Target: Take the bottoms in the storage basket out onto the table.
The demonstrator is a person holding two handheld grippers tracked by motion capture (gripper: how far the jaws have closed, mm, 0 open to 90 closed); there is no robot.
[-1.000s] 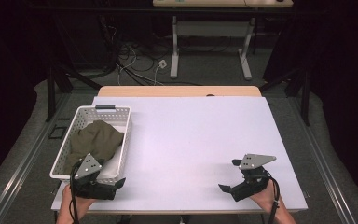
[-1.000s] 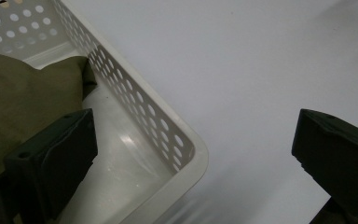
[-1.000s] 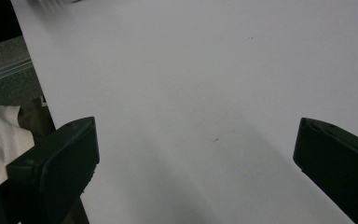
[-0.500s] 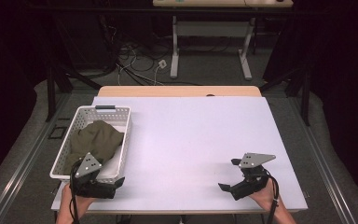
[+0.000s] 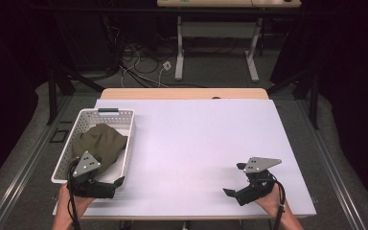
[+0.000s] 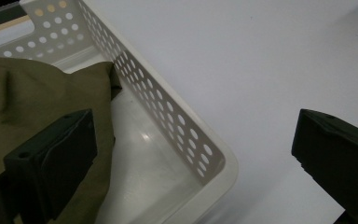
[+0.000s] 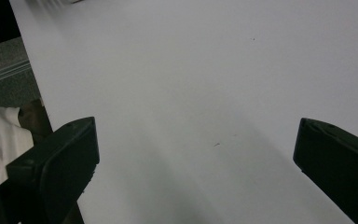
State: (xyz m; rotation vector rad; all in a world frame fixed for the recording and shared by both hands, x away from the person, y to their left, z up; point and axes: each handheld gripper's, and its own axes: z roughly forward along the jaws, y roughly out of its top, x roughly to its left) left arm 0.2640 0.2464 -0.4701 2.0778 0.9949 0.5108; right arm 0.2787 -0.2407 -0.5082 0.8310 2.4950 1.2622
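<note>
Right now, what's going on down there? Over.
Left gripper open at basket corner. Right gripper open, holding nothing. Olive cloth in basket, untouched. Nothing in the way.

A white basket with perforated walls stands near the left edge of the surface, its long side running from near to far. A crumpled olive-green cloth lies inside it, bunched toward the middle.

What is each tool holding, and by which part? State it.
Nothing. The left tool is open over the basket corner, beside the cloth; the right tool is open above the bare table.
</note>
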